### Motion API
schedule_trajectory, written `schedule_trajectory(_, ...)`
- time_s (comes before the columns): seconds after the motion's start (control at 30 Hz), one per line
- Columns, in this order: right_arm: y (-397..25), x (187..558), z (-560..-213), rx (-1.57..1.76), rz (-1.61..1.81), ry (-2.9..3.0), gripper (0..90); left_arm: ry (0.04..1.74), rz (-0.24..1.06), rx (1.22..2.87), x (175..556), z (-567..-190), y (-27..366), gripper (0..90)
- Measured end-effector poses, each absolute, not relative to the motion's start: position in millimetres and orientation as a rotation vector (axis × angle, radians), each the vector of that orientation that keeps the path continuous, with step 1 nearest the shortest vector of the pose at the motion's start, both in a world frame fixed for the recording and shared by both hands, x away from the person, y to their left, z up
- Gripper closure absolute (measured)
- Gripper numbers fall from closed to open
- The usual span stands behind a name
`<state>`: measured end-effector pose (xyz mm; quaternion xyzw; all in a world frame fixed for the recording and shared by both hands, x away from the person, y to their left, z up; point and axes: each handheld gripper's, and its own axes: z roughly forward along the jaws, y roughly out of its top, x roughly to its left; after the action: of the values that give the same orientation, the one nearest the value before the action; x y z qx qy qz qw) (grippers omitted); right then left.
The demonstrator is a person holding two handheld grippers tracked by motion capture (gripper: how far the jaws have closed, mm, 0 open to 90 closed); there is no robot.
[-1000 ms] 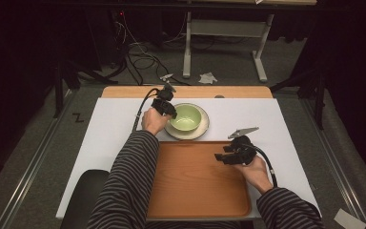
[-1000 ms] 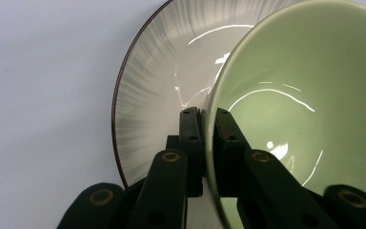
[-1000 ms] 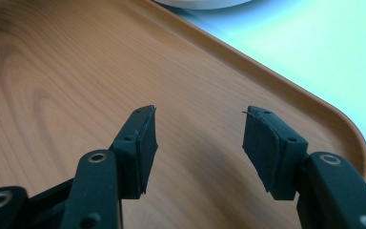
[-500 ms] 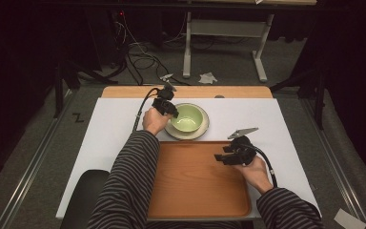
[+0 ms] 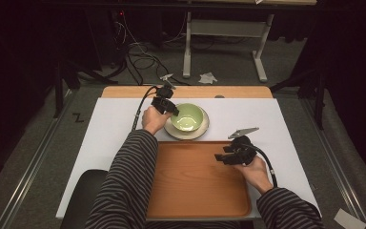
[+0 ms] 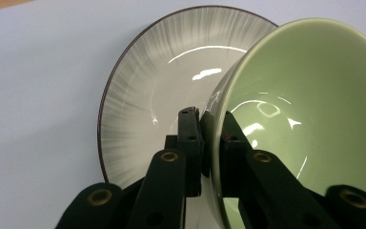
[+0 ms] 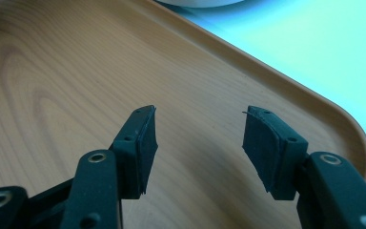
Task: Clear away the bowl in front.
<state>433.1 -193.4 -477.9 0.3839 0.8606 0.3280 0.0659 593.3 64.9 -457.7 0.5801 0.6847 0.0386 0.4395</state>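
While my left gripper (image 6: 208, 138) pinches the green bowl (image 6: 305, 119) by its rim, my right gripper (image 7: 198, 143) hangs with its jaws apart over the wooden tray (image 7: 52, 71).

The bowl sits tilted on the grey plate (image 6: 143, 95), one jaw inside its wall, one outside; both stand on the white table (image 5: 267, 119), just beyond the tray's far edge.

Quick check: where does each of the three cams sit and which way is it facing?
High view: above the person's side, looking forward and down on the table; both striped sleeves and both hands show.
Left gripper view: rides the left gripper, its jaws clamped on the green bowl rim over the plate.
Right gripper view: rides the right gripper, open over the wooden tray.
Shared: high and left gripper views both show bowl and plate.
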Motion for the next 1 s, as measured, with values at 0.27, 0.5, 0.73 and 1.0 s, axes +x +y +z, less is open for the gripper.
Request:
schedule_trajectory(0.27,-193,432,-477,1.153,0.996,2.591,46.7,1.67,0.085,1.445,588,-450,67,83.4)
schedule_trajectory(0.5,-194,433,-477,1.161,0.997,2.591,46.7,1.637,0.07,1.441,581,-438,68,83.4)
schedule_trajectory(0.73,-194,432,-478,1.157,0.997,2.595,46.7,1.575,0.076,1.461,570,-427,67,83.3)
schedule_trajectory(1.0,-194,432,-477,1.155,1.008,2.597,46.7,1.546,0.058,1.468,560,-417,67,83.4)
